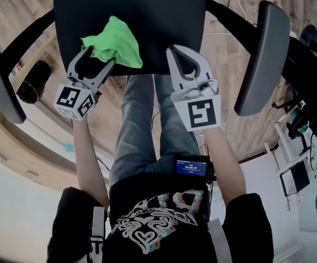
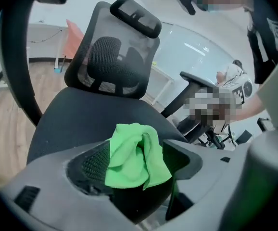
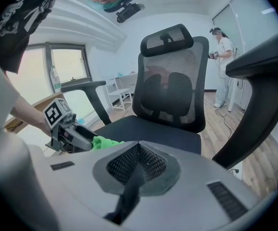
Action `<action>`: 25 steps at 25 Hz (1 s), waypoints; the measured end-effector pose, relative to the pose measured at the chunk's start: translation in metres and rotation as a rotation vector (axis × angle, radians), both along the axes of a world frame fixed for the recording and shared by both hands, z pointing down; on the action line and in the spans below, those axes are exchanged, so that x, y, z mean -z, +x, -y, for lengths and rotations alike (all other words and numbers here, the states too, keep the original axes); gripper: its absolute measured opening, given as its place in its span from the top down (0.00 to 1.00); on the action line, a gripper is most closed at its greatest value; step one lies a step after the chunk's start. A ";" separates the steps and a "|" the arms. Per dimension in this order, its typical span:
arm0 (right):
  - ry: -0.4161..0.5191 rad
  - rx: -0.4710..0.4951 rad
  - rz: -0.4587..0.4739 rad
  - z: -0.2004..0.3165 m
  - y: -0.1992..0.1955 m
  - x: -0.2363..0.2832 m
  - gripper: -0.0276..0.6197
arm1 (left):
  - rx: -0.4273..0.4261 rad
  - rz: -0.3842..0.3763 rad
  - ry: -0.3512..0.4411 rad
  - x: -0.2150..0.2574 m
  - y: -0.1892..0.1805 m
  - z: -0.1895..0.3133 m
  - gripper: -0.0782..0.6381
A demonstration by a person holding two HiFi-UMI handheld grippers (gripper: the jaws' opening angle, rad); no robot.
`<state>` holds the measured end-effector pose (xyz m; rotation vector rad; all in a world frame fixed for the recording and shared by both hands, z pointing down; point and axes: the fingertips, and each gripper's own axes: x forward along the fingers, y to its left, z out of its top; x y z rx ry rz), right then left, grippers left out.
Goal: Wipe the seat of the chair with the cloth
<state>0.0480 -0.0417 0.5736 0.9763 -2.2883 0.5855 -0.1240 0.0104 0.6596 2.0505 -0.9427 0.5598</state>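
**Cloth lies loose between the left fingers; right fingers clenched and empty**

Both of the person's forearms reach forward from the body, side by side over the legs. Each holds its tool angled down at the front edge of the chair. The left gripper is rolled to one side, so its marker cube shows two faces. Its fingers stand wide apart, released. The right gripper sits squarer, its marker cube facing up. Its fingers are clenched pad to pad with nothing between them.

The crumpled bright green microfibre cloth lies bunched on the black padded chair seat. It sits in the gap between the left fingers and spills just past their tips, and neither pad visibly squeezes it. From the right fingers the cloth is off to the left, well apart.

The right fingertips rest at the seat's front edge. Outside each pair of fingers a curved black armrest rises from the seat. Beyond the fingers stand the black mesh backrest and its headrest. The pale wooden floor lies beneath.
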 end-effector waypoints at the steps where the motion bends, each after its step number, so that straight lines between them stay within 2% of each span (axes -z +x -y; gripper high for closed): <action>1: -0.002 0.001 0.000 -0.001 0.000 -0.001 0.96 | 0.007 -0.012 -0.010 0.001 -0.001 -0.003 0.44; 5: -0.018 0.009 0.001 -0.006 -0.002 -0.004 0.96 | -0.019 0.041 0.012 0.002 0.009 0.001 0.44; 8: -0.021 0.013 0.002 -0.009 -0.004 -0.005 0.96 | 0.011 0.079 0.035 -0.003 0.033 0.015 0.39; 11: -0.020 0.023 -0.007 -0.011 -0.006 -0.004 0.96 | 0.041 0.102 0.006 -0.028 0.062 0.018 0.39; 15: -0.015 0.019 -0.002 -0.010 -0.009 0.000 0.96 | 0.022 0.257 0.009 -0.063 0.068 0.024 0.40; 17: -0.016 0.008 -0.002 -0.008 -0.006 0.000 0.96 | 0.023 0.304 0.018 -0.066 0.057 0.028 0.60; 19: -0.014 0.003 -0.009 -0.005 -0.003 -0.003 0.96 | 0.029 0.274 0.018 -0.063 0.048 0.032 0.75; 21: -0.009 -0.001 -0.013 -0.002 -0.001 -0.006 0.96 | 0.023 0.274 0.028 -0.057 0.036 0.034 0.77; 24: -0.023 -0.001 -0.010 -0.002 -0.001 -0.010 0.96 | 0.051 0.432 0.080 -0.055 -0.014 0.033 0.78; 25: -0.026 -0.001 -0.009 -0.002 -0.001 -0.011 0.95 | 0.071 0.457 0.080 -0.057 -0.027 0.033 0.78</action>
